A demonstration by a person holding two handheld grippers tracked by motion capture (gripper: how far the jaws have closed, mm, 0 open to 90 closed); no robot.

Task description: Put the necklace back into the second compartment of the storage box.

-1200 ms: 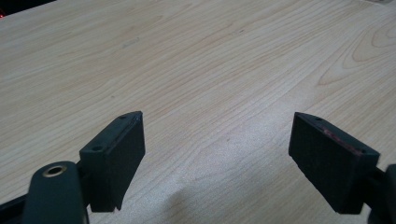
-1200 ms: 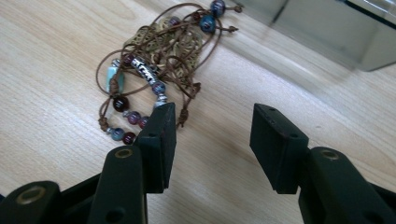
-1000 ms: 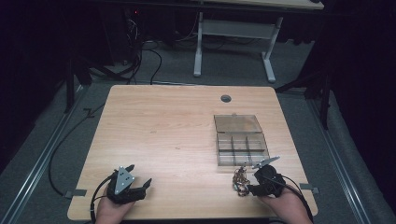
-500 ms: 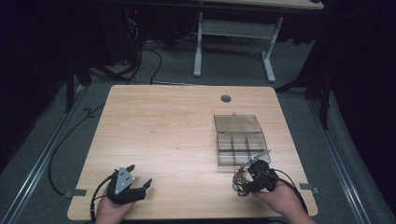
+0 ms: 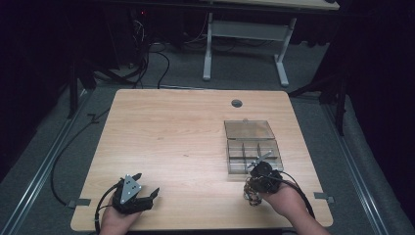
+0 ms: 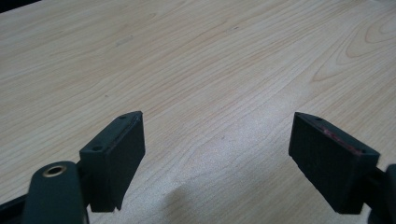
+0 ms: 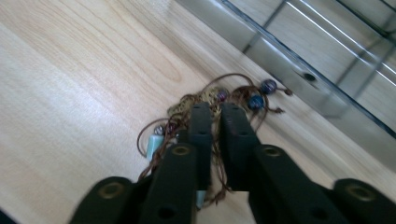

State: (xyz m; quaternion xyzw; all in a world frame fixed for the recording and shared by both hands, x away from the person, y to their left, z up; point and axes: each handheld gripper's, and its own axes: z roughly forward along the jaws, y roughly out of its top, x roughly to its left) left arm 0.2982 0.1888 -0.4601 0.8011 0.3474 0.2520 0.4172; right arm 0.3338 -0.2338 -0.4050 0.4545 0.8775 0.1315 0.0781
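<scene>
Your right hand-held gripper (image 7: 214, 109) has just closed on the beaded cord bundle (image 7: 205, 100) near the bench's (image 5: 171, 127) front-right corner; lifting it into the open compartment box (image 5: 253, 149) remains, left hand-held gripper (image 6: 217, 154) open, idle.

I find my left gripper (image 5: 131, 195) low at the near left, jaws spread wide, nothing between them. My right gripper (image 7: 212, 114) sits at the near right, its jaws having just been closing, now nearly together with thin cords caught between them.

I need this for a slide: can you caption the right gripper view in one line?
Right gripper shut on a beaded cord necklace lying on the wooden table beside a clear compartment box.
</scene>
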